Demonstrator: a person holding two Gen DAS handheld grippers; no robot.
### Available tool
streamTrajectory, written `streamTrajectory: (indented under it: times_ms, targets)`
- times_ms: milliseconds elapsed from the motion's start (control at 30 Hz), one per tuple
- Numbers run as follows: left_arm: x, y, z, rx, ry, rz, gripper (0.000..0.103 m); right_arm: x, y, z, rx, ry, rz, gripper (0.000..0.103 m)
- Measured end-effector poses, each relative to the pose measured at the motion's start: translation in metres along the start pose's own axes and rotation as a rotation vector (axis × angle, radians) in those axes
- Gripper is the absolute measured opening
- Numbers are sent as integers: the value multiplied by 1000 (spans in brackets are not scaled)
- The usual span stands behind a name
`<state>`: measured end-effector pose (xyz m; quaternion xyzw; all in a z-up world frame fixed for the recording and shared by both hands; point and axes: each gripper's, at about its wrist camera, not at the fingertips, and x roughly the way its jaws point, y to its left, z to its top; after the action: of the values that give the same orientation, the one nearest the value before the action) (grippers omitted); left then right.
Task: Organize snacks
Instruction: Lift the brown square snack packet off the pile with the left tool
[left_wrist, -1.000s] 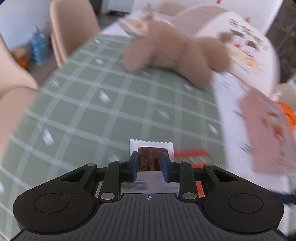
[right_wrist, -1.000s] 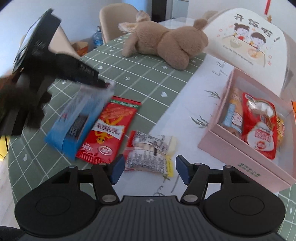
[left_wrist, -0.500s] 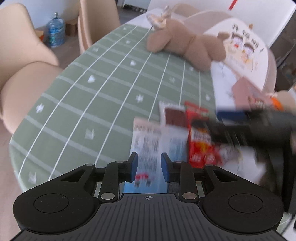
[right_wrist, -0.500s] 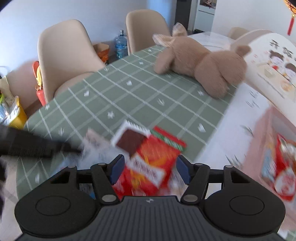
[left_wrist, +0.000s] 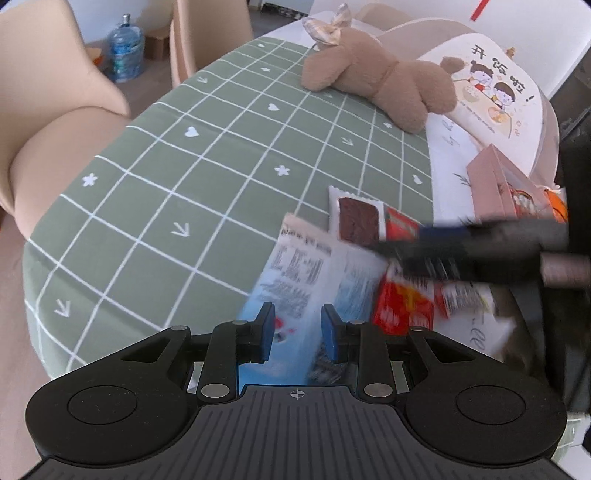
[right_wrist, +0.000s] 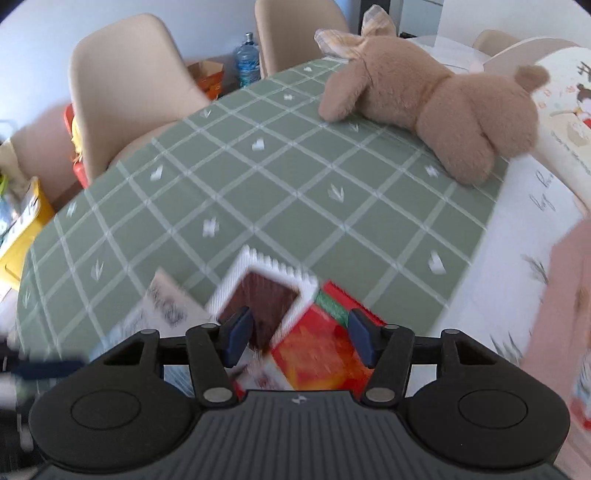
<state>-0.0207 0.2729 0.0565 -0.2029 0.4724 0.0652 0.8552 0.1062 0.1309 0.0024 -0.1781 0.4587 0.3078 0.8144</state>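
A brown snack in a white packet lies on the green checked cloth, overlapping a red packet. Left of them lies a blue-and-white packet. My left gripper is shut on its near end, with the jaws narrowly apart. My right gripper hangs over the red packet and the brown snack's corner. Its jaws are closing, and the pads stand clear of both packets. In the left wrist view the right gripper is a dark blur reaching in from the right.
A pink box with snacks inside stands at the right. A brown plush toy lies at the back beside a cartoon-printed cover. Beige chairs line the table's left edge. A small white packet lies near the red one.
My right gripper moved left from the white packets to the red packet and brown snack, its jaws narrowing. My left gripper shifted with the blue-and-white packet, then held still.
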Motion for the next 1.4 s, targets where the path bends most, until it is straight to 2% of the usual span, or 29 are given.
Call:
streamTrajectory:
  times_ms: [167,267,333,467,533,600,700,800,867,967,1067,1167,1300,1400]
  targets:
    - [1,-16,3,42,-20,-40,31,-27,-13,-46,-5,27,-33,56]
    - [3,-33,3,121,-4,-97,31,-45,-24,-68,12,23,-56,55]
    - [6,-45,2,185,0,-102,31,-60,-35,-79,57,6,-67,55]
    - [9,-61,-8,339,54,-117,31,-91,-53,-100,102,-48,-117,66]
    - [13,-65,-19,450,86,-66,33,-102,-60,-110,109,-62,-146,67]
    - [19,-62,-25,497,94,-10,31,-109,-68,-119,134,-66,-156,69]
    - [25,-49,-20,486,60,65,29,-109,-80,-129,215,-55,-166,69]
    - [30,-34,-2,417,46,106,28,-107,-88,-139,287,-47,-162,69]
    - [28,-28,13,337,29,64,29,-105,-87,-141,304,-42,-160,69]
    - [33,-27,39,198,-12,-46,29,-103,-81,-142,300,-40,-169,69]
    - [55,-36,59,132,-32,-67,29,-100,-74,-144,295,-35,-163,69]
    - [77,-55,64,177,-8,-40,30,-100,-64,-145,261,-31,-180,69]
    - [86,-81,62,335,-18,46,31,-105,-51,-152,201,-36,-209,69]
    - [90,-83,64,347,-21,63,32,-108,-47,-160,184,-29,-226,69]
